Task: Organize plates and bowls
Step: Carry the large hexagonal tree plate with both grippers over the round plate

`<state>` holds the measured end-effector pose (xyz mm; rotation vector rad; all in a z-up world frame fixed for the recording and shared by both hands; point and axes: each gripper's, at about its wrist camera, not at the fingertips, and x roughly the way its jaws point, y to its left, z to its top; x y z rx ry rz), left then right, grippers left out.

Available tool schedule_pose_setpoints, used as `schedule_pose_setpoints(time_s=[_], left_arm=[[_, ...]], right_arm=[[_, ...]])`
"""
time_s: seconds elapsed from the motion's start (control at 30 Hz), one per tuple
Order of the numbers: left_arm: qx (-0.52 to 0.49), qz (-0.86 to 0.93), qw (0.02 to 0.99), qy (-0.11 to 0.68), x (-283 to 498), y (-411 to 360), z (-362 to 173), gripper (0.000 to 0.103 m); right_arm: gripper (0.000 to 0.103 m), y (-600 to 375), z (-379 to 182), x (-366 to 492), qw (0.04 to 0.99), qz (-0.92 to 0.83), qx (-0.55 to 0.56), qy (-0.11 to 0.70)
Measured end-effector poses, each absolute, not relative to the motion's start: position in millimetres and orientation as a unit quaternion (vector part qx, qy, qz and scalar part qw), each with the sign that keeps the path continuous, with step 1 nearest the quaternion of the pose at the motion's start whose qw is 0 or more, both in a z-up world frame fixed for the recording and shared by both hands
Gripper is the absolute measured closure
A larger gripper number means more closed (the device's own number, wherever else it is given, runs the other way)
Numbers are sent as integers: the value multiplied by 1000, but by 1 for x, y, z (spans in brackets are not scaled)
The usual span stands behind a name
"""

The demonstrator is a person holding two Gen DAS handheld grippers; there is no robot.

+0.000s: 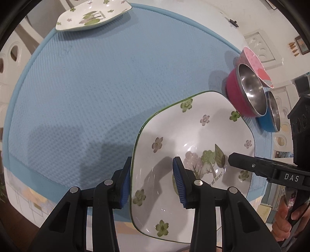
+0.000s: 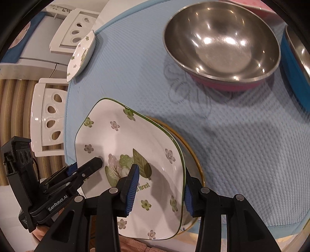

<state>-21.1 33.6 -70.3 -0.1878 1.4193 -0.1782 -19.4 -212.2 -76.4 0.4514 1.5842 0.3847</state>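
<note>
A square white plate with green and lilac flowers [image 1: 193,135] [image 2: 124,139] hangs between both grippers near the front of the table. My left gripper [image 1: 153,164] [image 2: 85,164] is shut on the plate's left rim, one pad outside and one inside. On the opposite rim my right gripper [image 2: 160,172] [image 1: 238,160] is shut the same way. Under the plate's right side shows a yellow-rimmed bowl [image 2: 193,155]; whether the plate touches it I cannot tell. A matching floral plate [image 1: 91,15] [image 2: 81,56] lies at the far edge.
A blue quilted mat [image 1: 96,87] covers the round table. At the right stand a pink-shelled steel bowl [image 1: 250,93] [image 2: 220,40], a blue-shelled steel bowl [image 1: 271,114] and a pink patterned bowl [image 1: 253,62]. White chairs [image 2: 48,124] ring the table.
</note>
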Motion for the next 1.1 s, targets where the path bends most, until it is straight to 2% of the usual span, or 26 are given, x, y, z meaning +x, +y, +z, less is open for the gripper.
schedule_pose_setpoints(time_s=[0.47,1.1], left_arm=[[-80,-64,743,662,-46,22,-83,67],[-98,-52,735,669,-43,32,-84,67]], right_arm=[[61,-222,-89,-32,656,181,190,707],[62,-233,-85,-35,649,176,211,710]])
